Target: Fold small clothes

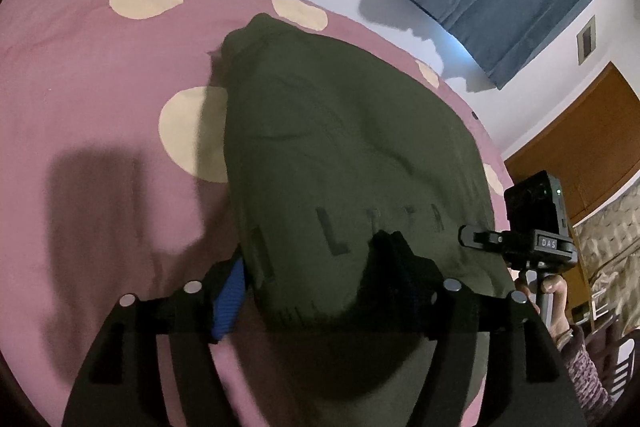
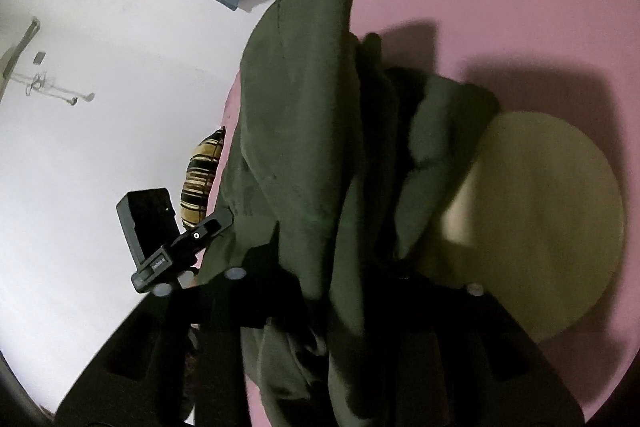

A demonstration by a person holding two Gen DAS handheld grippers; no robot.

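1. Green garment (image 1: pixel 340 147), a small olive piece with dark letters printed near its lower edge, is the thing being folded. It hangs raised over the pink bed cover (image 1: pixel 100 107) with its far end drooping toward the cover; whether that end touches the bed I cannot tell.

2. Left tool (image 1: pixel 308 291): the cloth's near edge runs down between its two fingers, with a blue pad (image 1: pixel 230 303) showing on the left one. The fingers look some way apart with fabric bunched between them, and the contact itself is hidden, so I cannot tell whether it is clamped.

3. Right tool (image 2: pixel 352 291): the garment drapes in thick bunched folds over and between its fingers, hiding the tips. It seems to be carrying the cloth, but I cannot tell how its jaws stand.

4. The other view of each tool shows it at the garment's side edge, so the two appear to hold the same end, one at each corner.

5. Step in hand, as I judge it: the garment is lifted by one end, ready to be laid out or doubled over.

6. The next move calls for both tools to travel together, keeping the held edge taut and level, and to lower it onto the cover so the cloth lands flat rather than crumpled. The bunching on the right side is the likely trouble.
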